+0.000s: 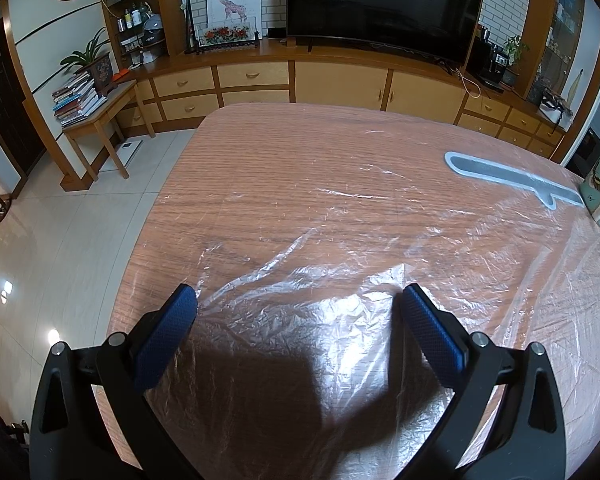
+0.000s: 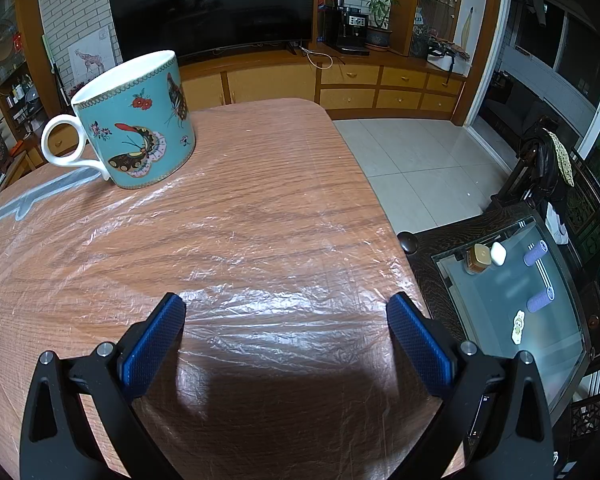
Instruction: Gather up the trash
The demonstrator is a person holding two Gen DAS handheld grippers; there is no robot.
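We judge this to be the start of the collecting: nothing is held, and no crumpled scrap or wrapper shows on the table (image 1: 228, 168). The only likely trash we can see is the thin clear film (image 1: 320, 280) spread wrinkled over the wood, so we take that as the thing to gather, though this is a guess. Our left gripper (image 1: 300, 300) hovers low over it at the bottom of the left view, jaws spread wide and empty; a raised fold of film lies between and just ahead of the blue pads (image 1: 432, 332). Our right gripper (image 2: 286, 312) is likewise wide apart and empty, with flatter film (image 2: 260, 280) under and beyond its tips. A mug (image 2: 140, 120) stands on the film in the upper left of the right view, beside a grey knife-shaped piece (image 1: 508, 180). The next move calls for pinching a fold and gathering, minding the mug, which could tip if the sheet drags.
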